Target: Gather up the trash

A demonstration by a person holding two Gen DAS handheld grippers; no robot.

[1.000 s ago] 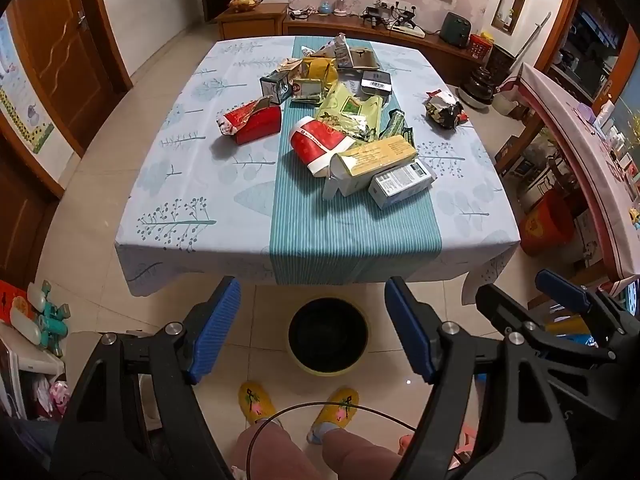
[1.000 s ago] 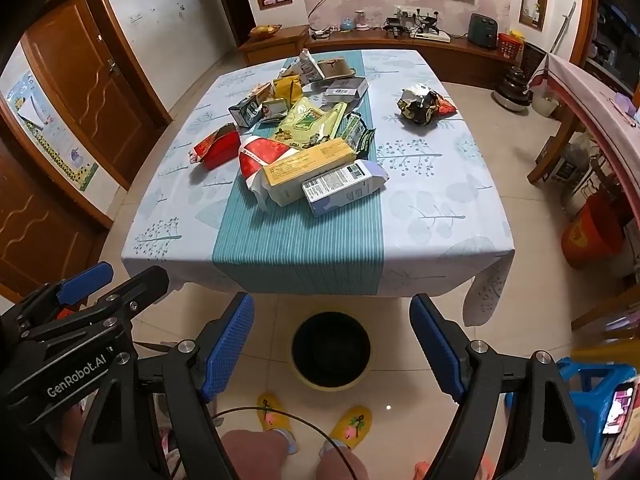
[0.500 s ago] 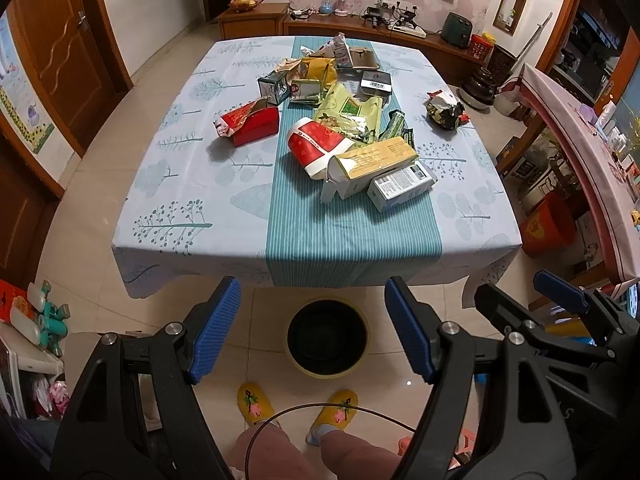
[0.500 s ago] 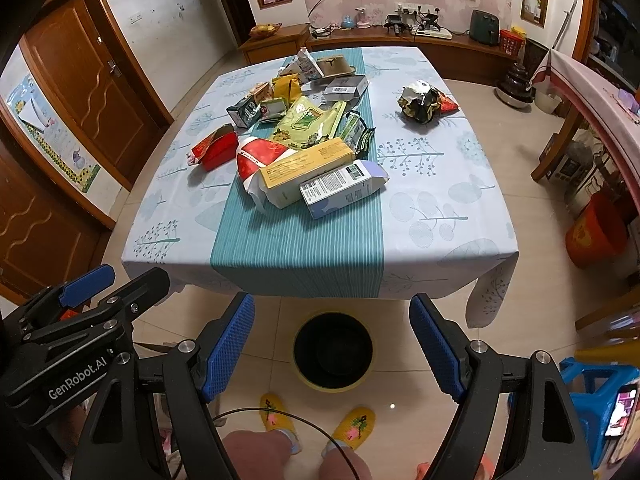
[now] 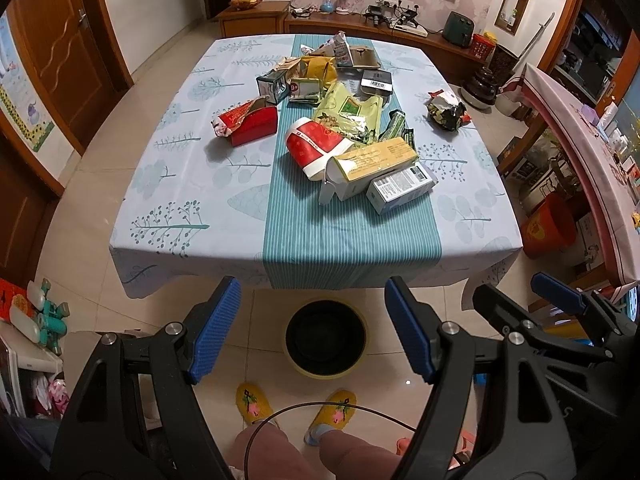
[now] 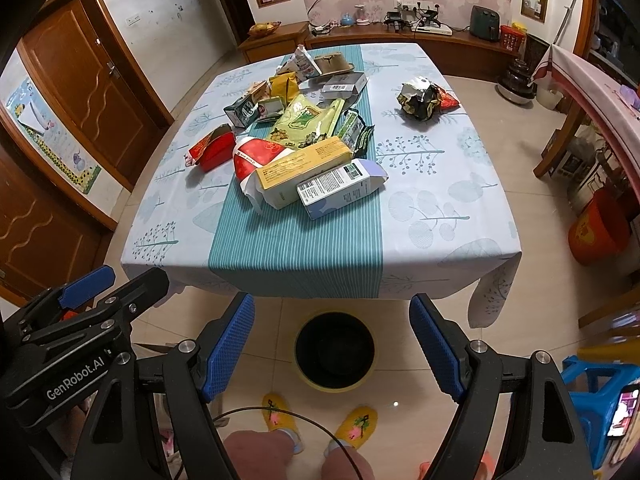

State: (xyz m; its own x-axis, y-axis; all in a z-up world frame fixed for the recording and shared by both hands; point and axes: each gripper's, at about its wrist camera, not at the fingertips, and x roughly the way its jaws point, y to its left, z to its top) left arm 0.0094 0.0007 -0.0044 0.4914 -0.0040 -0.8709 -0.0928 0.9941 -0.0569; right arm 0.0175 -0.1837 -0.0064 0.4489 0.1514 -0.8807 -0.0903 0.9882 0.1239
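Trash (image 5: 360,148) lies heaped on the counter (image 5: 192,200), mostly along the teal striped runner, none of it collected. The left tool (image 5: 312,332) and right tool (image 6: 332,344) both hang released and empty short of the counter's near edge, ribbed blue pads spread wide, over a round dark bin (image 5: 326,336) with a yellow rim on the tiled floor (image 5: 100,152). Against the views a second earlier, the counter sits slightly lower and nearer in both cameras: the tools have edged forward, the litter has not moved. Judged from that, the approach is just beginning and no piece has been chosen. Nearest are two rigid cartons, a grey-white box (image 6: 340,188) touching a yellow box (image 6: 300,168); these should pinch cleanly. Behind lie a red-and-white paper cup (image 5: 316,148) on its side, a glossy green foil bag (image 5: 348,116), and a red torn carton (image 5: 250,124) apart to the left. A crumpled foil wrapper (image 6: 424,98) sits alone at the right; soft, likely to deform.
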